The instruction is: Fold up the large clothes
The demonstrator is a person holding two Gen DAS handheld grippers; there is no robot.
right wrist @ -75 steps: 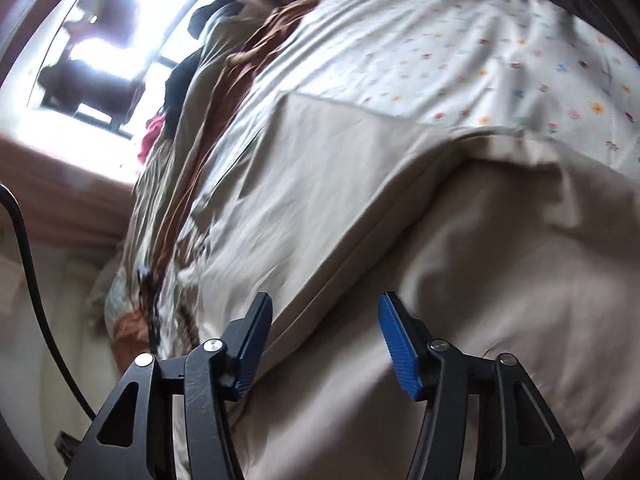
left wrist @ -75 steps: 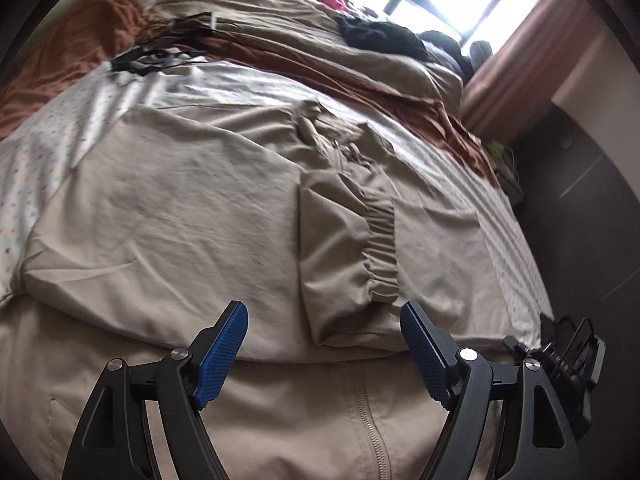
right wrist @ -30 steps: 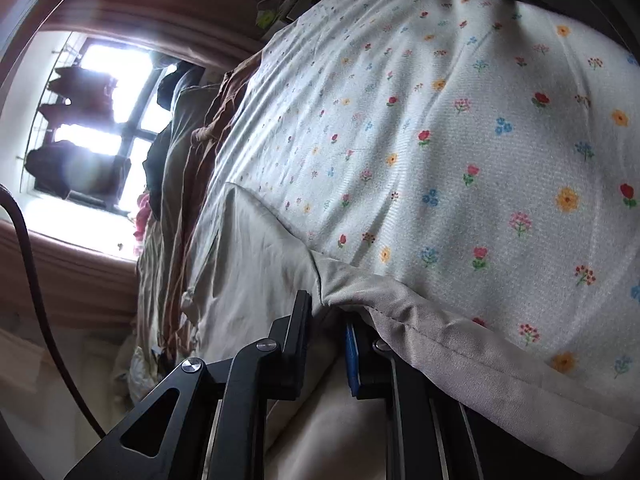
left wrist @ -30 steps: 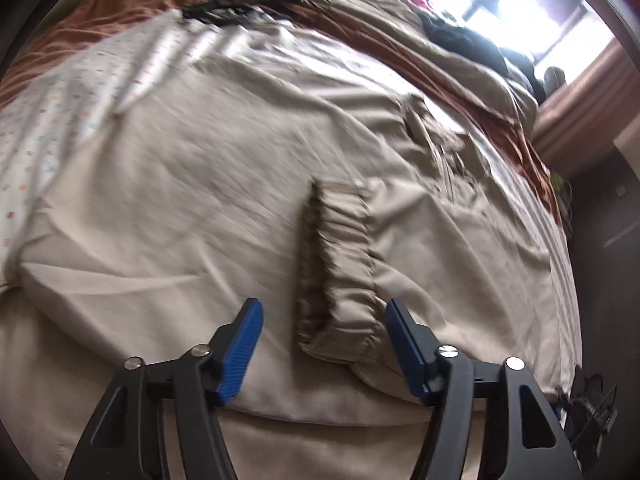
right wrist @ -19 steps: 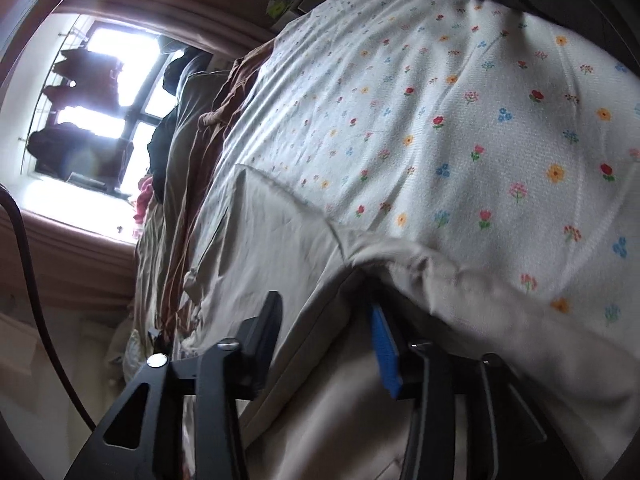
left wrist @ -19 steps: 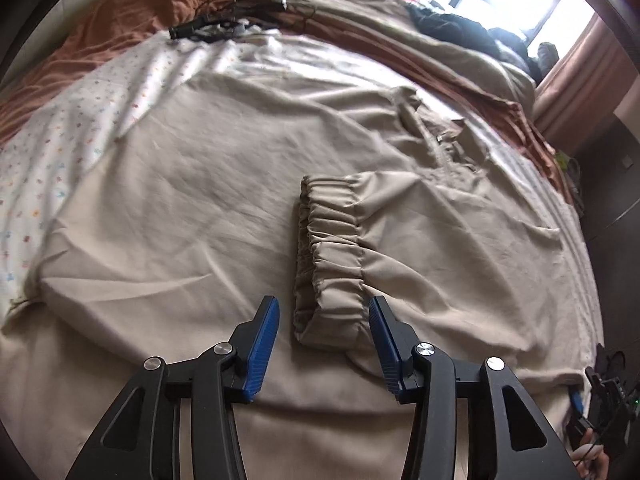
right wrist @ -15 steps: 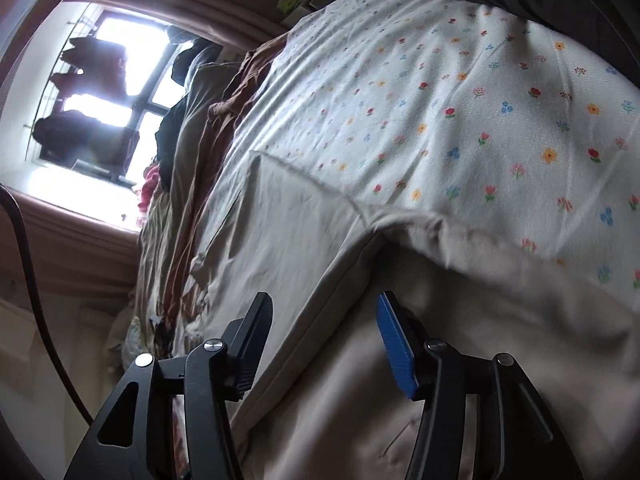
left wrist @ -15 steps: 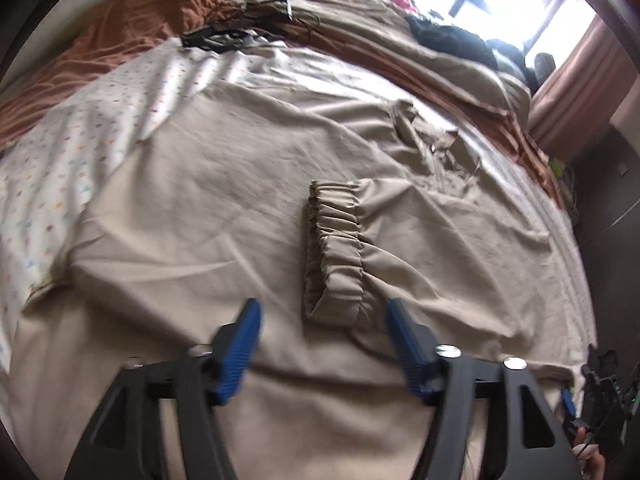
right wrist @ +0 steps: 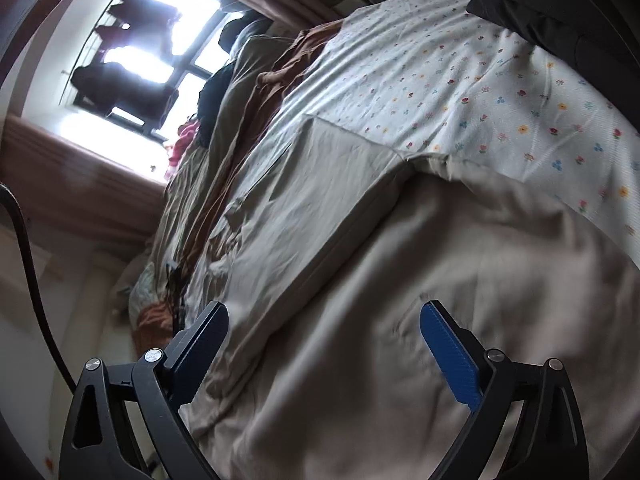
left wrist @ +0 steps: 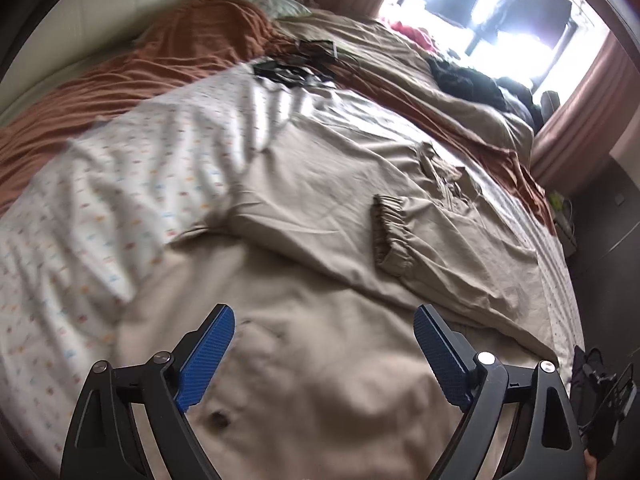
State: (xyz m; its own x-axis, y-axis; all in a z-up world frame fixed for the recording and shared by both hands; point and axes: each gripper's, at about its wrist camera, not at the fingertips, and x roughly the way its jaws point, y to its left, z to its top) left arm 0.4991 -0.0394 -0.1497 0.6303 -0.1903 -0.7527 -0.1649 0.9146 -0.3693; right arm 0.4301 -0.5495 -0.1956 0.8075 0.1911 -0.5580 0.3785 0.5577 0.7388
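A large beige jacket [left wrist: 320, 368] lies spread on the bed, its sleeves folded in over the body. One elastic cuff [left wrist: 386, 236] rests on the middle of the garment. My left gripper [left wrist: 323, 354] hovers above the near part of the jacket; its jaws are opening wide and nothing is between them. In the right wrist view the same jacket [right wrist: 460, 300] fills the lower half, a folded edge running diagonally. My right gripper [right wrist: 324, 352] is above it, jaws opening wide, free of the cloth.
A white flowered sheet [left wrist: 100, 184] covers the bed beneath the jacket. Rust-brown bedding [left wrist: 192, 52] and a beige duvet [left wrist: 400, 76] lie farther back, with dark clothes [left wrist: 468, 80] near the bright window. A black cable [right wrist: 24, 264] hangs at the left.
Both grippers let go of the jacket, opened wide and drew back and up. The right one had been shut on the garment's edge; the left had closed around the cuff.
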